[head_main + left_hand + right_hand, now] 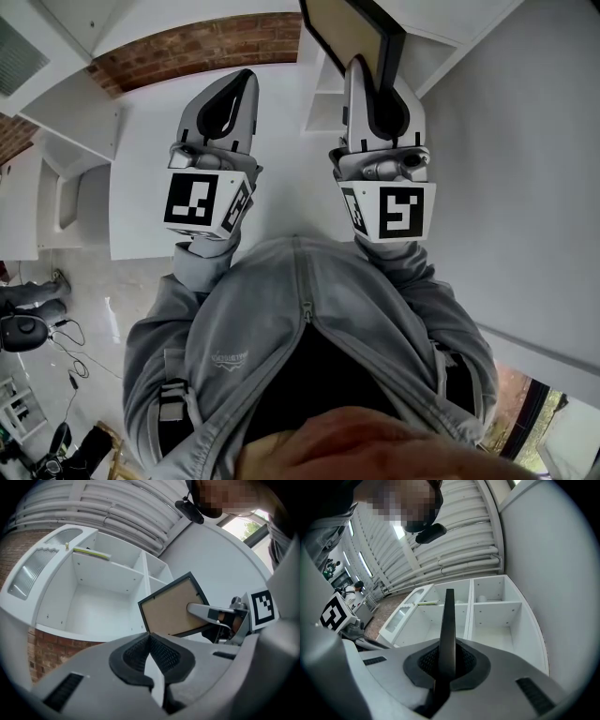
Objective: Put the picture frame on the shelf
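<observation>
I judge this to be the carry step. The right gripper (375, 82) has its jaws clamped on the picture frame (345, 23), which hangs in the air at twelve o'clock off the jaw tips and is not yet resting on anything. The left gripper (150, 639) is shut with nothing between its jaws. From where it looks, the frame sits at about two o'clock, well apart from it.

The shelf (497, 604) is a white unit split into open compartments. In the right gripper view it lies straight ahead, with compartments showing on both sides of the frame's edge, at eleven and one o'clock. A flat yellowish strip (424, 603) lies in a compartment at eleven o'clock. A small white thing sits in the top compartment at one o'clock, but I can't make out what it is.

Next I would bring the frame into one of the bare compartments. I'd set its lower edge on the board, let it stand or lean against the back wall, and only then part the jaws. The left gripper could steady it if it tips.

The frame is a flat rectangle with a thin black rim and a tan board back. Seen edge-on it is a narrow dark blade. All I see is the back, so I can't say what the front holds. It looks light and stiff, and the grip is near one edge.
</observation>
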Demonstrator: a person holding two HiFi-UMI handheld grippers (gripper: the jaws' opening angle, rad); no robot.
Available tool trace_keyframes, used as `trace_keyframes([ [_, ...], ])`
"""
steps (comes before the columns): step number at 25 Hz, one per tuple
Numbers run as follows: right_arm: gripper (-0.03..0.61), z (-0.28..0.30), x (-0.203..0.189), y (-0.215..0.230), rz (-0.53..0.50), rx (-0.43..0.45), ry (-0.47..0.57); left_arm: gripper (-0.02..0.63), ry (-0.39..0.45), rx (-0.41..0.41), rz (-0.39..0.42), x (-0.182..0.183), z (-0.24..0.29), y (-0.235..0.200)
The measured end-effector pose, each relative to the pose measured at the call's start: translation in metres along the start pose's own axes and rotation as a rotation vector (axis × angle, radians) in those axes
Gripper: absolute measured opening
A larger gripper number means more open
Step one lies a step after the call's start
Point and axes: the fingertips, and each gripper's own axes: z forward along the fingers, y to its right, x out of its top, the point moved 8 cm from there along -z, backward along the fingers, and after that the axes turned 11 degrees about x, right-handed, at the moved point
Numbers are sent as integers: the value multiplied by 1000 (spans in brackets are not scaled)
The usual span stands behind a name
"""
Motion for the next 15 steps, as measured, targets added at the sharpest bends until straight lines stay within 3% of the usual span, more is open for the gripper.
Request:
trace_keyframes([
  [15,32,45,9,10,-76,19,53,8,49,9,15,13,22,-13],
])
